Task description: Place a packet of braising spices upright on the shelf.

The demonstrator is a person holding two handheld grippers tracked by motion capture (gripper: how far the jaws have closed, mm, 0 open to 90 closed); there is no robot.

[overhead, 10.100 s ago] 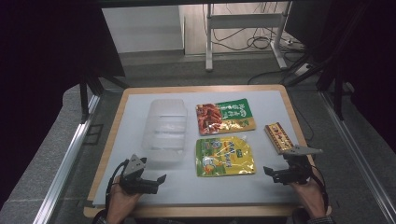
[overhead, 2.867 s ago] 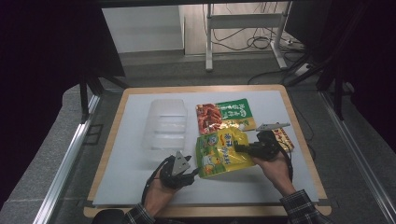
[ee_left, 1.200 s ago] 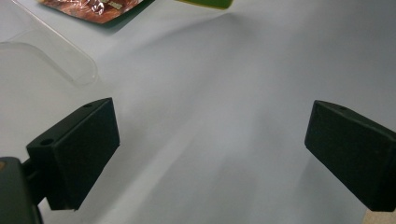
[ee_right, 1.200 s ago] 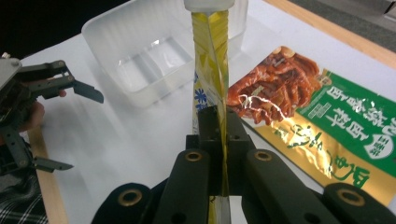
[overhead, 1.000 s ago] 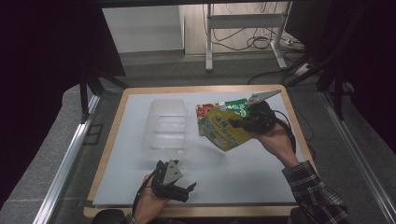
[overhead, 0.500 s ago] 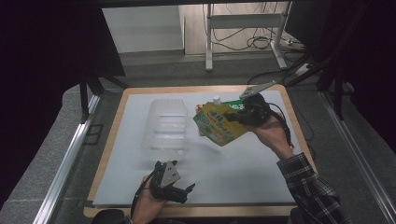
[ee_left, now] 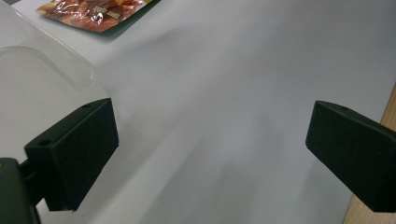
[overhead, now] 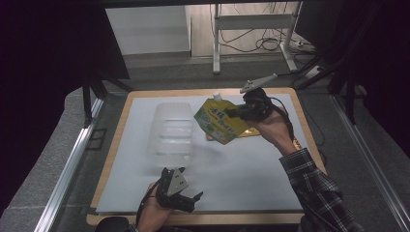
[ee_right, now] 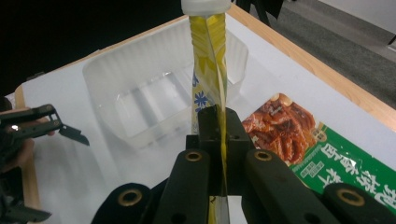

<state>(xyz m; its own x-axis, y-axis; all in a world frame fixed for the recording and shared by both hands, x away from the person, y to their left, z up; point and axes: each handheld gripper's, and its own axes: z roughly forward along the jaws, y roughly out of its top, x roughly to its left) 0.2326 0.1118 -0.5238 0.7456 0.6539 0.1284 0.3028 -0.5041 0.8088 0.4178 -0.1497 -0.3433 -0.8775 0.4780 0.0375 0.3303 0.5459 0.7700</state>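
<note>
A yellow-green pouch (overhead: 218, 121) with a white spout hangs in the air over the table's far middle, just right of a clear plastic tray (overhead: 170, 131). My right gripper (overhead: 233, 113) is shut on the pouch's edge; in the right gripper view the jaws (ee_right: 218, 125) pinch the pouch (ee_right: 208, 60) edge-on, with the tray (ee_right: 140, 93) beyond it. Near the front edge my left gripper (overhead: 192, 200) rests open with nothing between its fingers (ee_left: 74, 154). The tray's rim (ee_left: 46, 58) lies to their left.
A red and green snack pouch (ee_right: 303, 140) lies flat on the white mat (overhead: 241, 174) under the right hand, and shows again (ee_left: 93, 10) far off in the left gripper view. The table's wooden border (overhead: 109, 159) frames the mat. Dark floor lies beyond.
My right gripper has carried the yellow-green pouch a little up and left, closer to the clear tray. The left gripper has stayed in place.
</note>
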